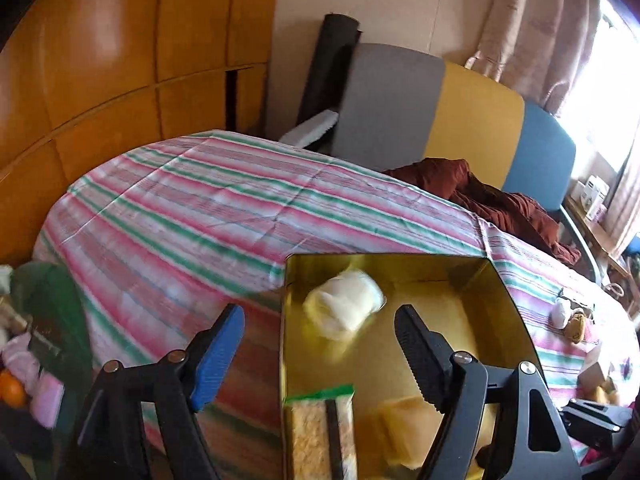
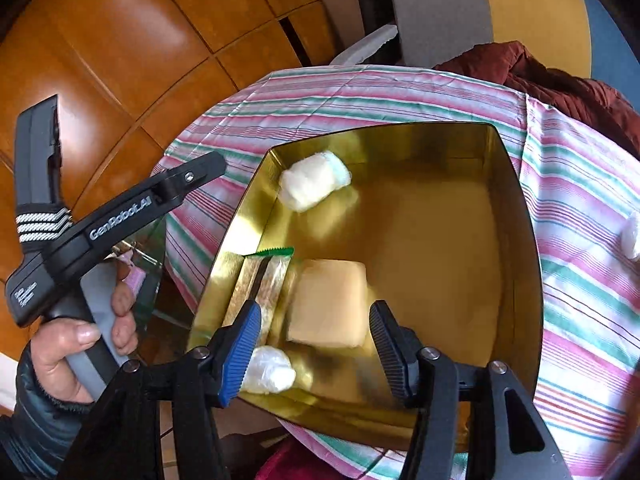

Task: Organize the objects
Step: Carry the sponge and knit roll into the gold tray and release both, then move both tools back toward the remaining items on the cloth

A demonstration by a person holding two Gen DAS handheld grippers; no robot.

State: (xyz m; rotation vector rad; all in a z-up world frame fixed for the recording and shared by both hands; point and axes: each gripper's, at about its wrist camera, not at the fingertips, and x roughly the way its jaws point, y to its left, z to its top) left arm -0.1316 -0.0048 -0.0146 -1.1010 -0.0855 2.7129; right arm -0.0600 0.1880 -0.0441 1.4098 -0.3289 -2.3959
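A gold tin box (image 1: 508, 292) (image 2: 516, 184) sits on the striped tablecloth. Inside it lie a white wrapped roll (image 1: 344, 308) (image 2: 312, 182), blurred in the left wrist view, a green-edged snack packet (image 1: 320, 432) (image 2: 266, 280), a pale yellow block (image 1: 404, 428) (image 2: 330, 304) and a small white bundle (image 2: 268, 376). My left gripper (image 1: 320, 348) is open and empty over the box's left wall. My right gripper (image 2: 316, 344) is open and empty above the box's near side. The left tool (image 2: 100, 232) shows in the right wrist view, held by a hand.
The striped tablecloth (image 1: 192, 208) (image 2: 580, 208) covers the table. A dark red garment (image 1: 500, 196) (image 2: 560, 80) lies by the chair back (image 1: 472, 116). Small items (image 1: 572, 320) lie right of the box, a white lump (image 2: 632, 236) too. An orange and pink things (image 1: 24, 380) sit at the left.
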